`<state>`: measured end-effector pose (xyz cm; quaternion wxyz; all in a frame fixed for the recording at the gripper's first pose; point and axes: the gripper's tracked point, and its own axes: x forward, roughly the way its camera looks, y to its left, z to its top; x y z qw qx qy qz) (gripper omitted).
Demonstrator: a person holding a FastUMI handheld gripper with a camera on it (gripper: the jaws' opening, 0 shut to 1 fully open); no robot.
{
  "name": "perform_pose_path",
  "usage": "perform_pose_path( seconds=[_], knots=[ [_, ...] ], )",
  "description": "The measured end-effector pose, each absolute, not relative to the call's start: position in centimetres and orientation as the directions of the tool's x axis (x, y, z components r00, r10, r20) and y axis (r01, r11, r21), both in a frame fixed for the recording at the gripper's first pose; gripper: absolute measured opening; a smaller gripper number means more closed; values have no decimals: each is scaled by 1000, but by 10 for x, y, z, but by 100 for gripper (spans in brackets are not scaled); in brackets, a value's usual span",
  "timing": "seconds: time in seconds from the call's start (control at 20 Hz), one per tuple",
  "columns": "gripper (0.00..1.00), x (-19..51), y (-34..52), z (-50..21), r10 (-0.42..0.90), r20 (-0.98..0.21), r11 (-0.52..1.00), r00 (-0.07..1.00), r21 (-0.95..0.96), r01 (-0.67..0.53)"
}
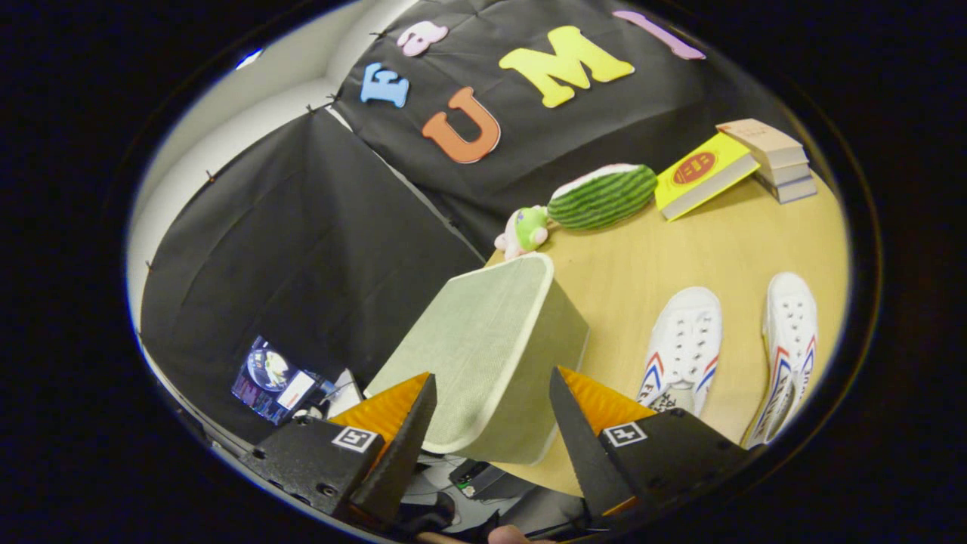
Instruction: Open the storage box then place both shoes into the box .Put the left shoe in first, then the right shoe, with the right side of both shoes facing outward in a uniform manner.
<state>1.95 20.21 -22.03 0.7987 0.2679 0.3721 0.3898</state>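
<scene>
A pale green storage box (491,355) with a cream-edged lid stands on the wooden table (650,257), lid closed, just ahead of my fingers. My gripper (492,412) is open, its fingers spread on either side of the box's near corner, not pressing it. Two white canvas shoes with red and blue stripes lie to the right of the box, toes pointing away: one shoe (684,347) nearer the box, the other shoe (789,347) farther right by the table's edge.
Beyond the box sit a small green plush toy (523,230) and a watermelon-striped cushion (603,196). A yellow book (702,175) leans on a stack of books (774,157) at the far side. A small screen (273,378) and cables lie below the table's left edge.
</scene>
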Motion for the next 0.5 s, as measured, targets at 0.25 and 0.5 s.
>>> perform_pose_path(
  seconds=[0.25,0.5],
  knots=[
    [75,17,220,-238,845,-389,517,366,769,-376],
    [34,8,233,-229,884,-342,440,319,839,-320]
  ],
)
